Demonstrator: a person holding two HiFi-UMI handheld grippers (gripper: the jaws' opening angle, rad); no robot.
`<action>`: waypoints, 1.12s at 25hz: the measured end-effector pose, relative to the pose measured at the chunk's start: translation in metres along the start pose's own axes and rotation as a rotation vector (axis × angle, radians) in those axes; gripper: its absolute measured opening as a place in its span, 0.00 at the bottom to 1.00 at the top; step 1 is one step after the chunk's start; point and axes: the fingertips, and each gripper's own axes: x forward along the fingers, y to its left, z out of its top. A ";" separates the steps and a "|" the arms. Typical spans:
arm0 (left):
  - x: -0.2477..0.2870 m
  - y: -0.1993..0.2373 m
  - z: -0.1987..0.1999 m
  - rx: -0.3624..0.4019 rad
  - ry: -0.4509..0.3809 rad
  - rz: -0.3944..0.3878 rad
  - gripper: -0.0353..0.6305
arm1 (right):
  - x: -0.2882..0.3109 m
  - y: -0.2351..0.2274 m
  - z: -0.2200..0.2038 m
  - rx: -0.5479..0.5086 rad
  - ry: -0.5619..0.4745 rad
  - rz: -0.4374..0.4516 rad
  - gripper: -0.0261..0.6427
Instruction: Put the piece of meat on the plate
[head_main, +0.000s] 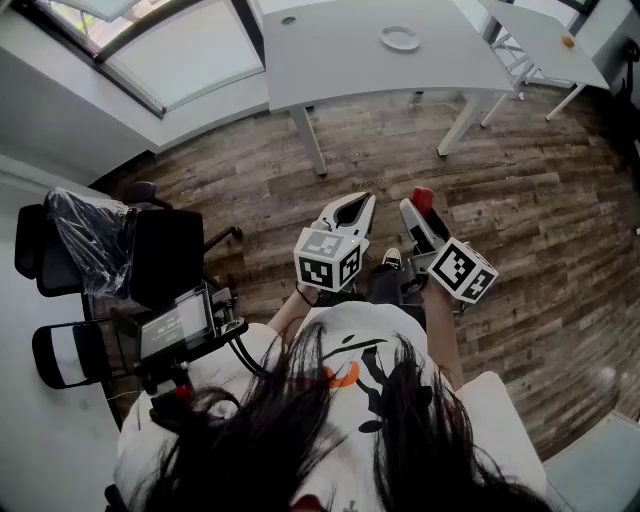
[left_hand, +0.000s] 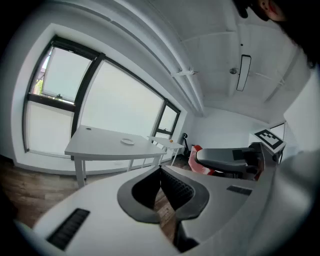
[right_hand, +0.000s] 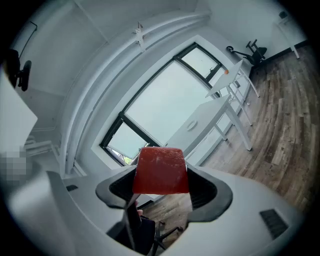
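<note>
Hair (head_main: 300, 440) hangs nearest; beyond it the right gripper (head_main: 420, 208) pinches the piece of meat (right_hand: 161, 170) in wide jaws, ready for the plate (head_main: 400, 38) on the far desk (head_main: 340, 62). The left gripper (head_main: 352, 206) idles, jaws pressed together, empty.

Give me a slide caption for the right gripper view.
The right gripper clamps the red piece of meat, plate far off on the white table.

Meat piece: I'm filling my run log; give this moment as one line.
right gripper: shut on meat piece | left gripper: shut, empty | plate: on white table
</note>
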 end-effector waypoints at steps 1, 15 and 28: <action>0.000 -0.001 0.000 0.001 -0.002 -0.001 0.06 | 0.000 0.000 0.001 -0.003 -0.001 0.002 0.50; 0.003 -0.005 0.003 0.010 -0.001 -0.008 0.06 | 0.002 0.006 0.004 -0.079 0.004 0.005 0.50; 0.012 0.000 0.001 -0.009 0.008 0.006 0.06 | 0.008 0.000 0.008 -0.075 0.016 -0.005 0.50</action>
